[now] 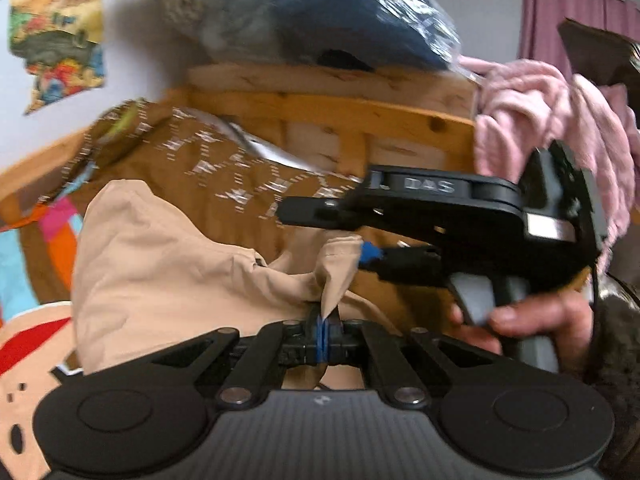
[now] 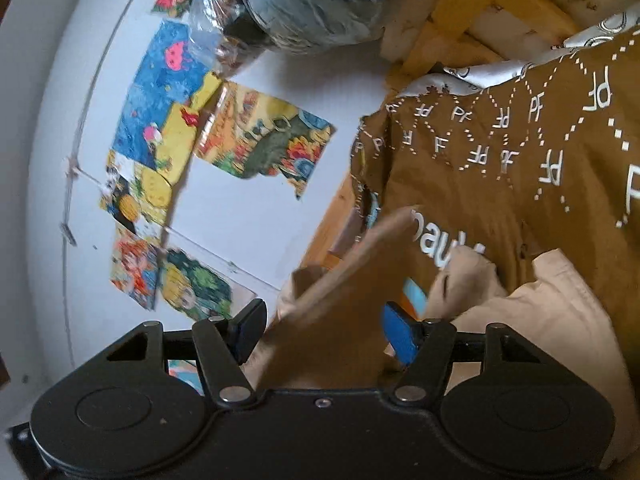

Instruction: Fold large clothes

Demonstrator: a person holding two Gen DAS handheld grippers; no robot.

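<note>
A beige garment (image 1: 160,264) lies bunched on a brown patterned bedspread (image 1: 224,168). My left gripper (image 1: 323,322) is shut on a pinched fold of the beige cloth. My right gripper (image 1: 348,236) shows in the left wrist view, held by a hand at the right, its jaws apart around a raised edge of the same cloth. In the right wrist view the right gripper (image 2: 324,330) is open, with a blurred flap of the beige garment (image 2: 340,312) between its blue pads (image 2: 400,336). The rest of the garment (image 2: 560,312) lies to the right.
A wooden headboard (image 1: 360,112) stands behind the bed. A pink fluffy blanket (image 1: 540,120) hangs at the right. A plastic-wrapped dark bundle (image 1: 352,12) sits on top. Colourful pictures (image 2: 172,152) hang on the white wall. The brown spread carries white letters (image 2: 552,168).
</note>
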